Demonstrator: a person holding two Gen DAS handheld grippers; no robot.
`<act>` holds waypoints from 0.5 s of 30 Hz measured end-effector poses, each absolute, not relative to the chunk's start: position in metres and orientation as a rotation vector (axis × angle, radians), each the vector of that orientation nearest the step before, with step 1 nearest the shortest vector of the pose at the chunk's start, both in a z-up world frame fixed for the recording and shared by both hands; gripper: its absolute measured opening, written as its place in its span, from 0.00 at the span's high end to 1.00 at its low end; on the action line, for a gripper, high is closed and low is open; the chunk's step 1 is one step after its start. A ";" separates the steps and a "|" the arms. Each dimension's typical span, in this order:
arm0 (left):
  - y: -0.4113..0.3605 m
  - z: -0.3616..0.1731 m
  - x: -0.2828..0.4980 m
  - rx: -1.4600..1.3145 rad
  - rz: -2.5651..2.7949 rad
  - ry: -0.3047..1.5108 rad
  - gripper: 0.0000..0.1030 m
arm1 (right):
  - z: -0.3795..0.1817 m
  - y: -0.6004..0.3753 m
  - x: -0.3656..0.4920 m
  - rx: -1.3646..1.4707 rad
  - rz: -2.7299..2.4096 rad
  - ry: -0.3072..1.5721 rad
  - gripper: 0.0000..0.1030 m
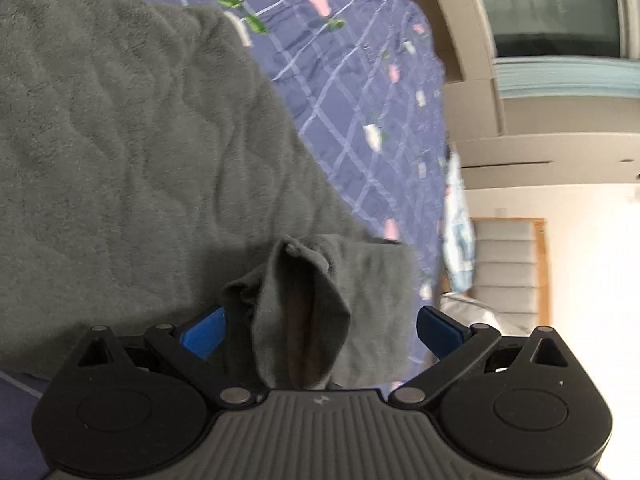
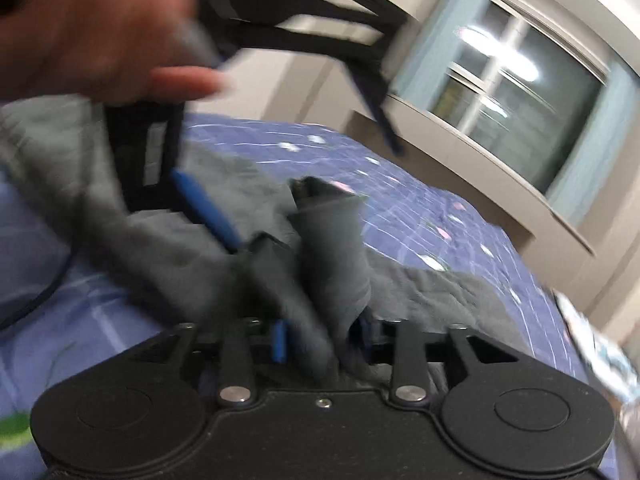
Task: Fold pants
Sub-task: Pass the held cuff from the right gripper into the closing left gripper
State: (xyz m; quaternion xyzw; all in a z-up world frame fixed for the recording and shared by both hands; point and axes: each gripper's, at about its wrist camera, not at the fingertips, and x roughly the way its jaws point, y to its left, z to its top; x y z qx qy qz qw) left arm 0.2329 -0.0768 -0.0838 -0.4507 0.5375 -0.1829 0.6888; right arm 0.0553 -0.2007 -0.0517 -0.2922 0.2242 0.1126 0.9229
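The grey fleece pants [image 1: 132, 152] lie spread on a blue quilted bed. In the left wrist view my left gripper [image 1: 320, 332] stands open, its blue pads [image 1: 202, 334] wide apart, with a bunched fold of the pants [image 1: 304, 320] loose between them. In the blurred right wrist view my right gripper [image 2: 320, 338] is shut on a raised fold of the pants [image 2: 332, 252]. The left gripper [image 2: 208, 212] and the hand that holds it show at upper left there, just above the fabric.
The blue bedspread [image 1: 352, 80] with white lines and small flowers reaches to the bed's far edge. Beyond it are a beige wall, a dark window [image 2: 516, 92] and a headboard [image 1: 508, 264]. A patterned cloth [image 2: 600, 356] lies at the right edge.
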 end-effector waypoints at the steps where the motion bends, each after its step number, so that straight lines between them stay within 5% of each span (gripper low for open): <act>1: -0.078 -0.088 0.233 -0.982 -0.385 1.221 0.01 | -0.053 -0.197 0.052 -0.632 0.240 0.453 0.59; 5: -0.082 -0.099 0.232 -0.980 -0.370 1.230 0.07 | -0.050 -0.202 0.048 -0.609 0.259 0.465 0.56; 8: -0.088 -0.100 0.233 -0.973 -0.387 1.237 0.22 | -0.042 -0.212 0.045 -0.554 0.261 0.467 0.45; 12: -0.094 -0.099 0.233 -0.967 -0.404 1.237 0.64 | -0.032 -0.227 0.033 -0.487 0.226 0.457 0.37; 15: -0.097 -0.091 0.233 -0.932 -0.409 1.211 0.82 | -0.021 -0.242 0.023 -0.404 0.162 0.432 0.32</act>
